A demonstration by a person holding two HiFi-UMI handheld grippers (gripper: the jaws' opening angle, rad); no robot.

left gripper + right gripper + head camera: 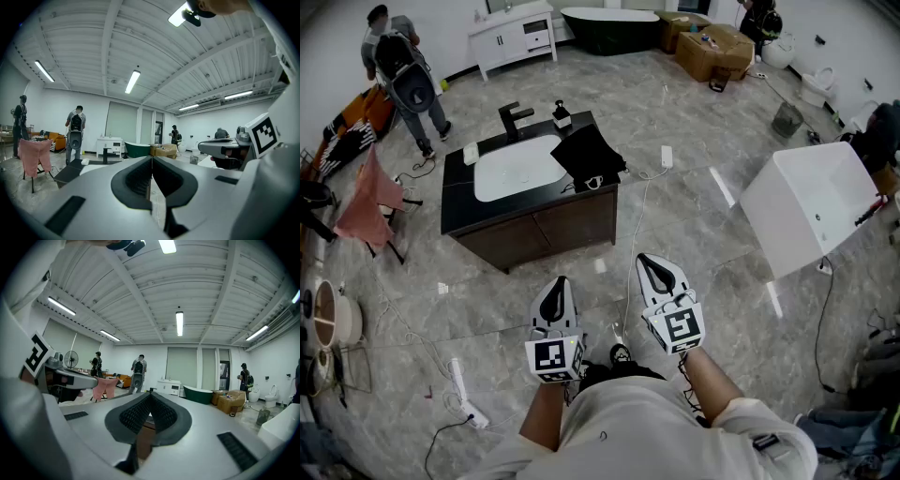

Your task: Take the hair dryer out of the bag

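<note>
1. The left claw (pixel 556 284) is pressed together with nothing between its pads. The left gripper view shows its two dark pads meeting at the tip (pixel 151 159), with only the room beyond.
2. The right claw (pixel 647 262) is likewise pressed together and empty (pixel 150 394). Both are carried roughly level in front of the person's body, side by side and slightly apart. This looks like a carrying posture for an approach rather than a reach, since nothing is within range to pinch.
3. Bare marble floor (pixel 694 234) lies below and ahead of the claws. They are well apart from the dark vanity (pixel 534 225), so the task looks not yet begun.
4. The vanity's black surface (pixel 457 192) carries a white basin (pixel 517 167) in its middle. A black faucet (pixel 514 117) and a small bottle (pixel 562 115) stand along the far edge.
5. The black bag (pixel 586 152) lies flat at the right end of the surface, reaching over the right edge between the far and near right corners. At that end it is clear of the basin and faucet, probably leaving room for one claw to steady it while the other reaches in.
6. The hair dryer cannot be seen and is presumably inside the bag. The head view does not show which way the bag's mouth faces.
7. A white cable (pixel 642 202) trails across the floor from the bag's corner of the vanity, a possible snag on the way in.
</note>
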